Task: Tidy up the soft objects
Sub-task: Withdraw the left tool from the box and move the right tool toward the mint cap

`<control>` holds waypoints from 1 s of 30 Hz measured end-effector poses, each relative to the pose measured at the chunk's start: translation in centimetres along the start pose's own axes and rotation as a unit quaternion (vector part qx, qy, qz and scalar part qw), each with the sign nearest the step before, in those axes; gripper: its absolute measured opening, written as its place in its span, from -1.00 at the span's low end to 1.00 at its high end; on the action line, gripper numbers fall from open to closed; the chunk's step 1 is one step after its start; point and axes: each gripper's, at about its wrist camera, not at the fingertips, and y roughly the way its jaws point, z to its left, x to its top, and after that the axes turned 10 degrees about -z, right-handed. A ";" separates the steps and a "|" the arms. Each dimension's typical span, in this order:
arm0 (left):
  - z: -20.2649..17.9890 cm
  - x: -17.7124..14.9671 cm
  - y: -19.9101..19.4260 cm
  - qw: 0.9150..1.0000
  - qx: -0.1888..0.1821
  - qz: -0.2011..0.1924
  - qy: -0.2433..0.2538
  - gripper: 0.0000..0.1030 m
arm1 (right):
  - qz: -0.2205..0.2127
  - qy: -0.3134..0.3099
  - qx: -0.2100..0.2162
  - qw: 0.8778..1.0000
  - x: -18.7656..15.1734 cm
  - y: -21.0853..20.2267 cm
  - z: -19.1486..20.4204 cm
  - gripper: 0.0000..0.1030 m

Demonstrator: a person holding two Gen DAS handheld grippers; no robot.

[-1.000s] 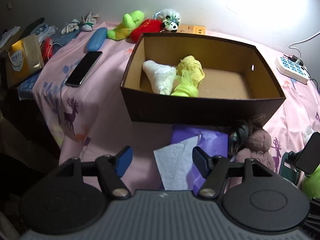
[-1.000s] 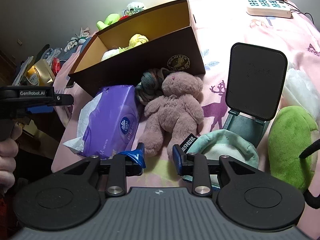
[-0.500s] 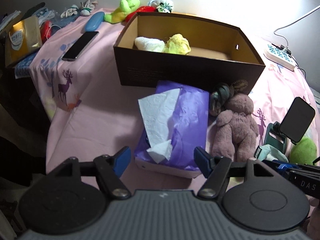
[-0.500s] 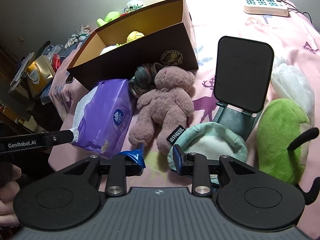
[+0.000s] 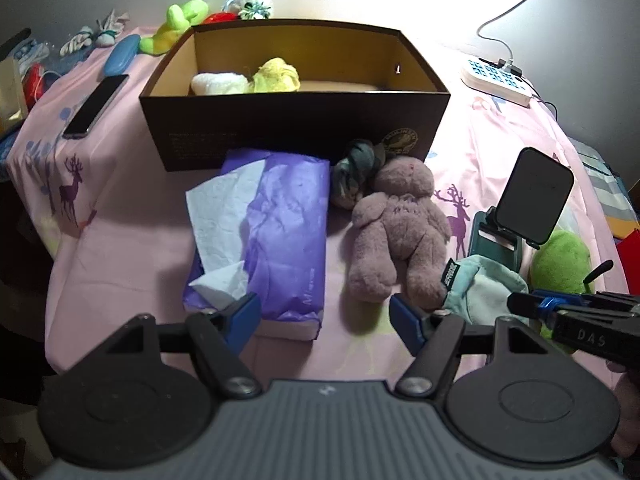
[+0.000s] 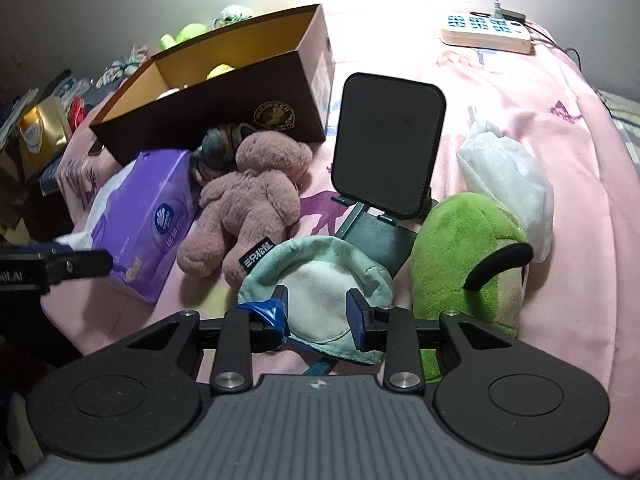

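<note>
A brown open box (image 5: 296,128) at the back of the pink bed cover holds a white soft thing (image 5: 218,83) and a yellow one (image 5: 278,76). In front of it lie a mauve teddy bear (image 5: 400,232) and a rolled grey-green sock (image 5: 356,168). My left gripper (image 5: 326,316) is open above bare cover, between the purple tissue pack (image 5: 280,232) and the bear, holding nothing. My right gripper (image 6: 316,312) hovers over a teal soft pouch (image 6: 320,276). Its jaws are opening, the pads are not pressing, and the pouch lies under and between them. A green plush (image 6: 468,248) lies to its right.
A black phone stand (image 6: 388,148) rises behind the pouch, with a white cloth (image 6: 504,172) and a power strip (image 6: 486,32) further back. A phone (image 5: 94,106) and a blue case (image 5: 120,56) lie left of the box. More plush toys (image 5: 180,24) sit behind it.
My left gripper drew back from the box, so the tissue pack and bear now lie ahead of it. My right gripper shifted right, from the bear's feet to over the teal pouch.
</note>
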 end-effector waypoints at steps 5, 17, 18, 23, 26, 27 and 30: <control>0.0 0.1 -0.2 1.000 0.009 -0.005 0.010 0.41 | -0.012 -0.155 0.002 0.988 -2.6 0.5 2.7 -0.71; 1.8 -0.4 0.1 0.999 0.033 0.007 -0.011 0.41 | -0.050 -0.310 -0.035 0.949 -5.1 3.0 5.1 -0.69; 1.9 -0.4 0.1 0.999 0.033 0.008 -0.011 0.41 | -0.053 -0.306 -0.031 0.950 -5.0 3.1 5.0 -0.71; 2.0 -0.2 0.3 0.999 0.033 0.008 -0.008 0.41 | -0.059 -0.238 -0.011 0.970 -4.2 3.0 3.9 -0.95; 1.8 0.2 0.6 1.000 0.028 0.005 0.000 0.41 | -0.060 -0.186 -0.002 0.981 -3.5 2.4 3.1 -1.00; 1.7 0.3 0.7 1.000 0.025 0.005 0.003 0.41 | -0.060 -0.168 0.001 0.984 -3.2 2.2 2.8 -1.00; 1.3 0.7 1.0 1.000 0.013 0.002 0.014 0.41 | -0.067 -0.112 0.004 0.991 -2.5 1.3 2.0 -1.00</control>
